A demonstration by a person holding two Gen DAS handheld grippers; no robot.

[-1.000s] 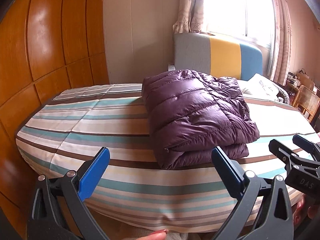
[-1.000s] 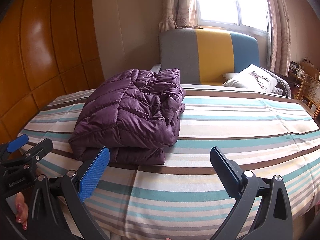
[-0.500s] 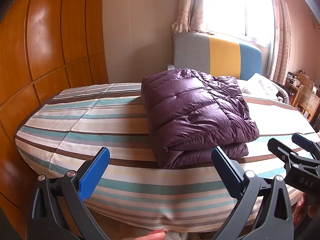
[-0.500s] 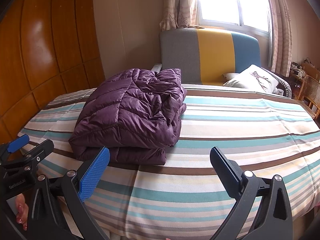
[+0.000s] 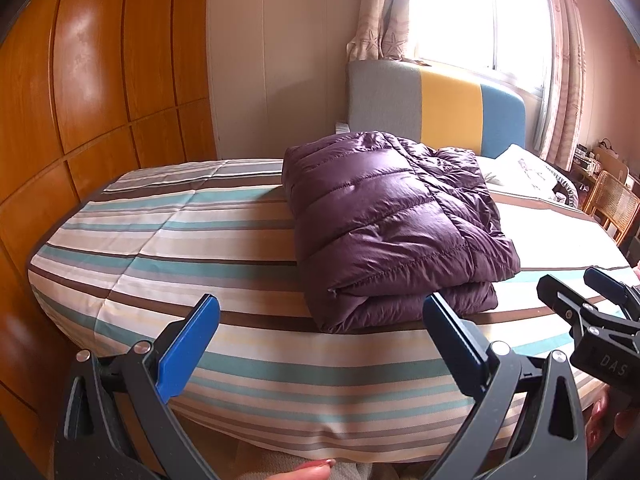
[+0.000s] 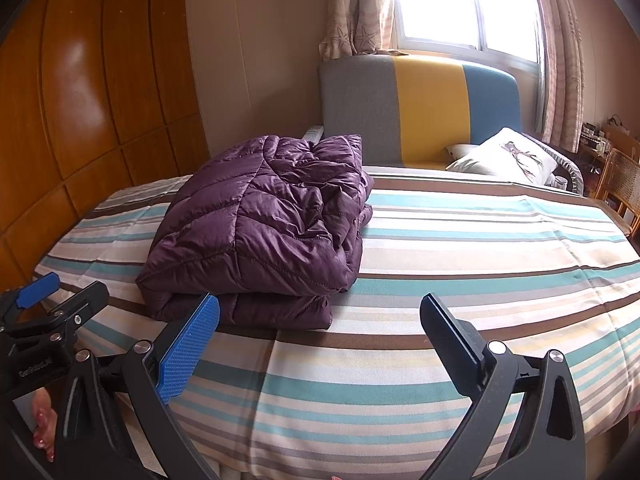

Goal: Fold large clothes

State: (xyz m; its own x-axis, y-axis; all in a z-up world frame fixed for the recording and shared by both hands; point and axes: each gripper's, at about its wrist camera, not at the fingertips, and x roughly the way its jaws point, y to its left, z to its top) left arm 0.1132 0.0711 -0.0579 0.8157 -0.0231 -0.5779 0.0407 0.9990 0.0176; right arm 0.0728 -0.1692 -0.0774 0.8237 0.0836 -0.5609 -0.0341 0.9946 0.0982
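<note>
A purple quilted down jacket (image 5: 392,224) (image 6: 264,228) lies folded in a thick stack on the striped bed cover (image 5: 168,240) (image 6: 480,248). My left gripper (image 5: 320,320) is open at the near edge of the bed, short of the jacket and holding nothing. My right gripper (image 6: 320,320) is open too, with the jacket's near right corner just beyond its left finger. Each gripper shows at the edge of the other's view: the right gripper (image 5: 588,300) at the far right, the left gripper (image 6: 60,296) at the far left. Neither touches the jacket.
A grey, yellow and blue headboard (image 6: 420,108) stands behind the bed under a bright window (image 6: 464,4). A white pillow (image 6: 508,156) lies at the far right. Wooden wardrobe panels (image 5: 100,92) run along the left. A wicker chair (image 5: 616,204) stands beyond the right side.
Both grippers have drifted slightly; the jacket sits a touch higher in both views. Nothing was taken hold of or let go, and the jacket has not moved on the bed.
</note>
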